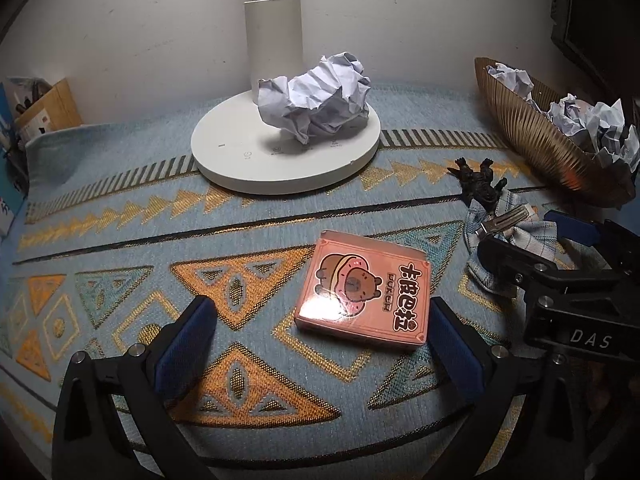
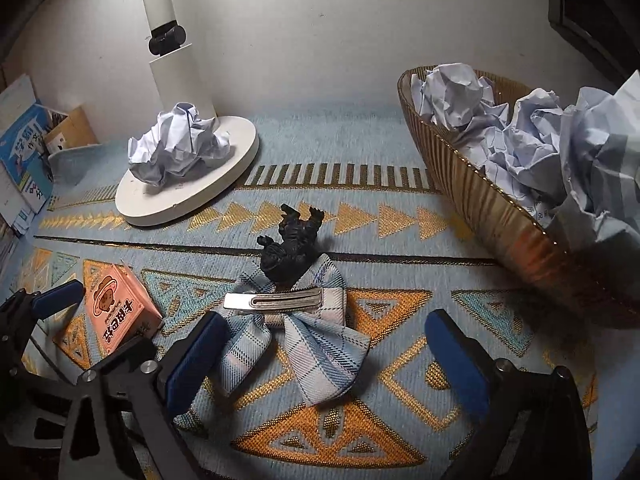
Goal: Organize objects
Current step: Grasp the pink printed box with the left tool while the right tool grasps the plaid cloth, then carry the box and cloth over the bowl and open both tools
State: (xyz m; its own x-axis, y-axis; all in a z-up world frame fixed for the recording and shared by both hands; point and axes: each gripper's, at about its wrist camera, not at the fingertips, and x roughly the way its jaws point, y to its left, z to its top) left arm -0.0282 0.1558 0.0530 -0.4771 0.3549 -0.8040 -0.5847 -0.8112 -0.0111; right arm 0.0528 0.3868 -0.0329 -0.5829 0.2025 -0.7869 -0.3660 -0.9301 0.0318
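A pink card box (image 1: 362, 290) with a cartoon animal lies flat on the patterned cloth, just ahead of my open left gripper (image 1: 322, 344) and close to its right finger. My right gripper (image 2: 330, 360) is open around a blue plaid bow (image 2: 296, 344) with a metal clip (image 2: 274, 301). A small black figurine (image 2: 290, 246) lies against the bow's far edge. A crumpled paper ball (image 1: 316, 98) rests on the white lamp base (image 1: 240, 152). The gold ribbed basket (image 2: 480, 196) at the right holds several crumpled papers (image 2: 520, 132).
The white lamp post (image 1: 273, 40) rises at the back by the wall. Books and a cardboard box (image 2: 24, 152) stand past the cloth's left edge. A dark screen (image 2: 592, 12) sits at the upper right. The right gripper's body (image 1: 568, 288) fills the left view's right side.
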